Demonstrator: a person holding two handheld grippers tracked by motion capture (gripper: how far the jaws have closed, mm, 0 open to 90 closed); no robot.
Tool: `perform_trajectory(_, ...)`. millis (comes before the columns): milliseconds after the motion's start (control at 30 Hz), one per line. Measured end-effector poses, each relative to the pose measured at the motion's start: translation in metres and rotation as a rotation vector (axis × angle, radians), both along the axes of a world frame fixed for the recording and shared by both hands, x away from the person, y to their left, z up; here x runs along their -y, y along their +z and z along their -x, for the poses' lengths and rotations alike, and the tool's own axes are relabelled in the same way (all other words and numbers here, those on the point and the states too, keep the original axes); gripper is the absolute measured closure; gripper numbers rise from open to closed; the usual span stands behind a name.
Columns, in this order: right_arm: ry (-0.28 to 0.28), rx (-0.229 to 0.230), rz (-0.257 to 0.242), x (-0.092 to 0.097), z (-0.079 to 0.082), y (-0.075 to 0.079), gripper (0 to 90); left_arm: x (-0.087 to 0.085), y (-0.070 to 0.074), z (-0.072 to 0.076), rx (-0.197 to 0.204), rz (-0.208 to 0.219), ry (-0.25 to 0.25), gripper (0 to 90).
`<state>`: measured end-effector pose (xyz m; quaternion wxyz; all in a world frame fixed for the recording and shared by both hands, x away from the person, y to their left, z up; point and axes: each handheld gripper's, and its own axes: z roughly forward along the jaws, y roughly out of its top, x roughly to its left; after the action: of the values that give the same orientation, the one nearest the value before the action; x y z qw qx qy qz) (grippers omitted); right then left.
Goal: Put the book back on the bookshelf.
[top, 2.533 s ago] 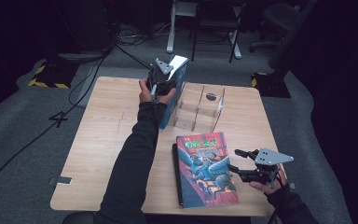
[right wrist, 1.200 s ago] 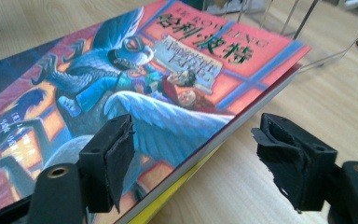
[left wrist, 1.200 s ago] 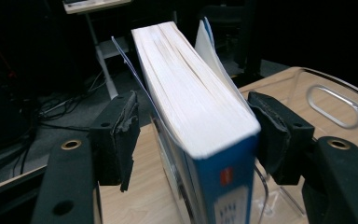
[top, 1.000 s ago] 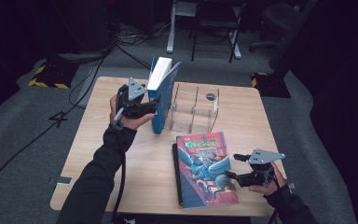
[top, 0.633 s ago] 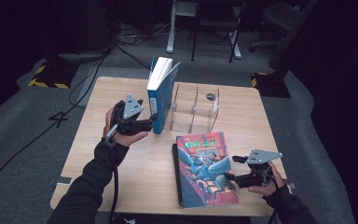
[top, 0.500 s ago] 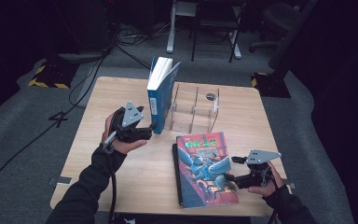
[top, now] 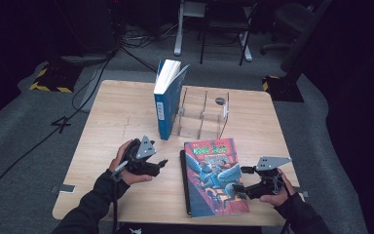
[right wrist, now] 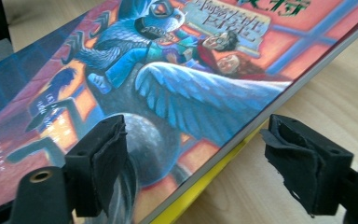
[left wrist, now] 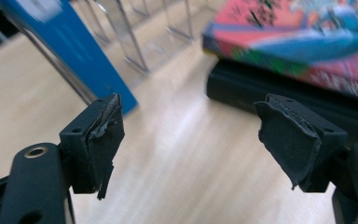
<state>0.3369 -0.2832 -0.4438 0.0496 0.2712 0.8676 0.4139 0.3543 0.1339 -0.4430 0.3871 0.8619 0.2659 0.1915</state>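
The left gripper (top: 161, 163), jaws just spread and empty, has dropped away from the upright blue book (top: 168, 100) leaning on the clear rack (top: 202, 113). The right gripper view shows the glossy picture book (top: 215, 175), lying flat on the wooden table (top: 107, 117), between the right gripper's (top: 241, 183) parted jaws, pads not pressing.

Floor marking (top: 61, 124) — "4"; book cover (right wrist: 177, 70) — Chinese title, seemingly unreadable.

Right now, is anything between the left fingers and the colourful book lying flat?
Nothing visible. The left gripper, fingers open and holding nothing, faces the colourful book over bare table. The blue book and the rack stand farther back.
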Motion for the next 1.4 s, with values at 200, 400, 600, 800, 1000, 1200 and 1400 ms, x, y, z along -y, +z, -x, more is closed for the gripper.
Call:
perform_trajectory(200,0.023,-0.045,0.001,-0.001,0.001,-0.001,17.5,0.001,-0.027,0.014,-0.08,-0.015,-0.035,21.7)
perform_trajectory(400,0.047,-0.098,-0.01,0.0,-0.002,-0.004,15.0,0.005,-0.042,0.024,-0.14,-0.035,-0.07,21.2)
perform_trajectory(600,0.059,-0.076,0.002,-0.002,-0.001,-0.003,14.2,0.005,-0.049,0.025,-0.178,-0.013,-0.089,21.2)
perform_trajectory(800,0.061,-0.033,0.019,-0.003,0.001,0.0,15.5,0.006,-0.056,0.021,-0.188,-0.042,-0.091,21.1)
perform_trajectory(1000,0.051,0.008,0.036,-0.005,0.002,0.004,18.8,0.006,-0.061,0.012,-0.192,-0.028,-0.087,16.7)
perform_trajectory(1200,0.062,0.03,-0.012,-0.007,-0.005,0.009,25.1,0.008,-0.062,0.009,-0.188,-0.026,-0.096,14.5)
perform_trajectory(1400,0.089,0.032,-0.012,-0.021,-0.017,0.01,25.6,0.009,-0.062,0.008,-0.188,-0.024,-0.097,14.6)
